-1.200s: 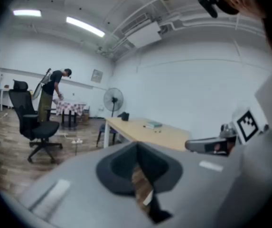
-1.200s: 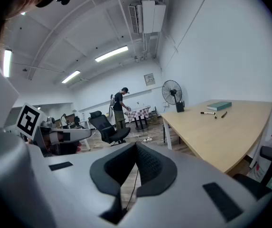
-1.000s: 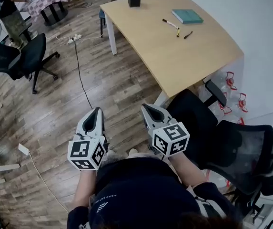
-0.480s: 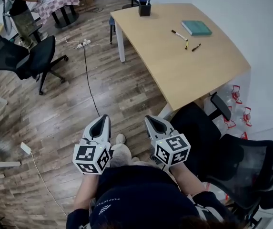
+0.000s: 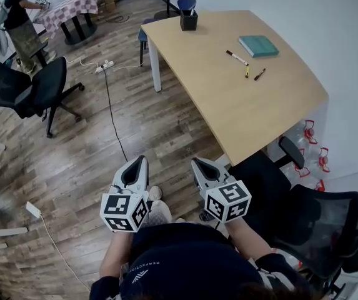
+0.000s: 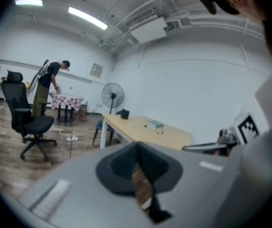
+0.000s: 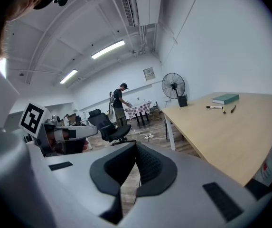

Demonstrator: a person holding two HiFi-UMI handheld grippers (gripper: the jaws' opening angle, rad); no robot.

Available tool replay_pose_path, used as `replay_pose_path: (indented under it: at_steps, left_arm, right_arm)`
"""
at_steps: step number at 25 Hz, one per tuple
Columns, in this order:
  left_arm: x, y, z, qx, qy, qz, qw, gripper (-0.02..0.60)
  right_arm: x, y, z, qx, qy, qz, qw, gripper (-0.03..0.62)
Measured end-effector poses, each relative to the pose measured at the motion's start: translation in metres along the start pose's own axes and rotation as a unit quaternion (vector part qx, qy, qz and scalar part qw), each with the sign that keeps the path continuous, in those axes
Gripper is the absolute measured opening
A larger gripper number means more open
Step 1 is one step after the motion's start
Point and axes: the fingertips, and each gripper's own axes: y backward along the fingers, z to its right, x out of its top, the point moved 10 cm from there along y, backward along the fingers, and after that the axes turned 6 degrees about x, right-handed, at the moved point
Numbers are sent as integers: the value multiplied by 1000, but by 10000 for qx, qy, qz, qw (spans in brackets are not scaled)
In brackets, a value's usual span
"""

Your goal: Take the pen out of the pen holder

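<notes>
**Both claws closed and empty, pen holder far off across the room**

At the far left a person [image 5: 13, 16] stands by a table with a checked cloth [image 5: 72, 4]. Nearer, a black office chair [image 5: 24, 90] sits on the wooden floor [image 5: 166, 130], and a white power strip [image 5: 104, 65] lies beyond it with a dark cable running toward me.

The left claw [image 5: 138, 162] is held low in front of the wearer's body, above the floor. Its jaws are pressed together at the tips and nothing is between them. Just beside it, the right claw [image 5: 198, 163] is at the same height, also closed tip to tip and empty.

Further right stands the pale wood tabletop [image 5: 228, 92]. The black pen holder [image 5: 188, 20] is upright at its far corner, well apart from both claws; what it holds is too small to make out. On the same surface, nearer the wall, lie a white marker [image 5: 236, 57], a yellow pen [image 5: 247, 72] and a dark pen [image 5: 260, 74], close together, with a teal book [image 5: 258, 45] just beyond them.

At the right, a black mesh chair [image 5: 319, 211] stands near the tabletop's near end.
</notes>
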Motion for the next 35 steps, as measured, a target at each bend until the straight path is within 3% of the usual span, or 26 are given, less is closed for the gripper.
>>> replay_pose_path:
  at_steps: [9, 16, 27, 35]
  left_arm:
    - [36, -56, -79, -48, 233, -140, 9996, 5]
    - [54, -90, -129, -193, 53, -175, 9996, 5]
    - [66, -130, -181, -289, 92, -249, 9992, 5]
    - [86, -192, -218, -353, 94, -123, 9993, 5]
  right_arm:
    - [44, -96, 4, 128, 87, -68, 9999, 2]
    - [64, -158, 6, 10, 207, -164, 9997, 2]
    - [85, -228, 11, -1, 344, -325, 9989, 3]
    - [113, -294, 45, 127, 375, -269, 9989, 3]
